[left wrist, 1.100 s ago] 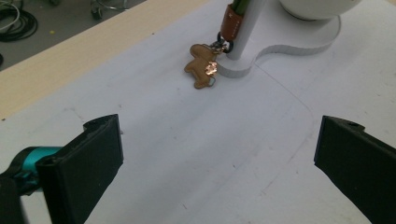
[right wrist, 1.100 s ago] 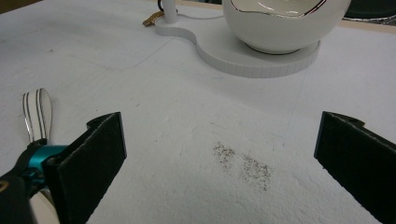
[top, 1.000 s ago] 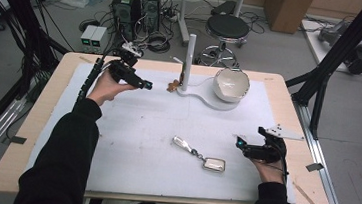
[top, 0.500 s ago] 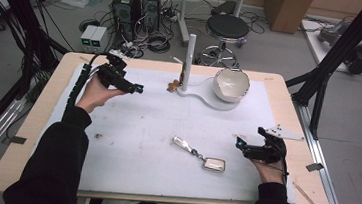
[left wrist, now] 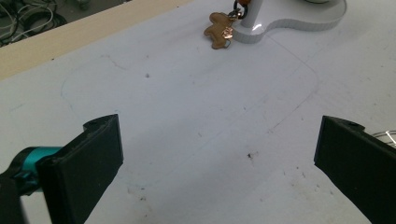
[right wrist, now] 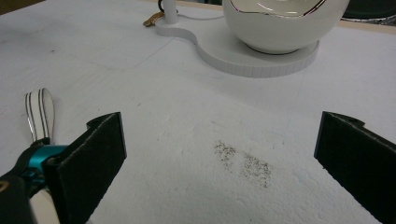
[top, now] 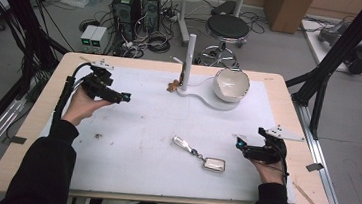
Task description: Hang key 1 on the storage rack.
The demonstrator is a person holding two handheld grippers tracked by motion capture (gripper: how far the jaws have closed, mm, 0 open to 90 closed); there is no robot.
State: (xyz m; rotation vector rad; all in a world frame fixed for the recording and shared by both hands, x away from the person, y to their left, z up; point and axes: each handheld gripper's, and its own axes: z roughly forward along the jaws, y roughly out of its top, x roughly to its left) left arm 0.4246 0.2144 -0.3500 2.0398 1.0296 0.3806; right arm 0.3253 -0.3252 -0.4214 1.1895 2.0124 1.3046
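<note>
Keychain (top: 199,154) lies near the table's front centre, touching neither tool; the right gripper (top: 241,143), jaws spread wide and empty, sits just right of it; the left gripper (top: 125,97), likewise gaping, hovers far left. Best, I'd judge, to approach low and straddle the rectangular tag (top: 213,164) before closing; the gingerbread charm (left wrist: 219,30) already hangs at the stand (top: 189,57).
</note>
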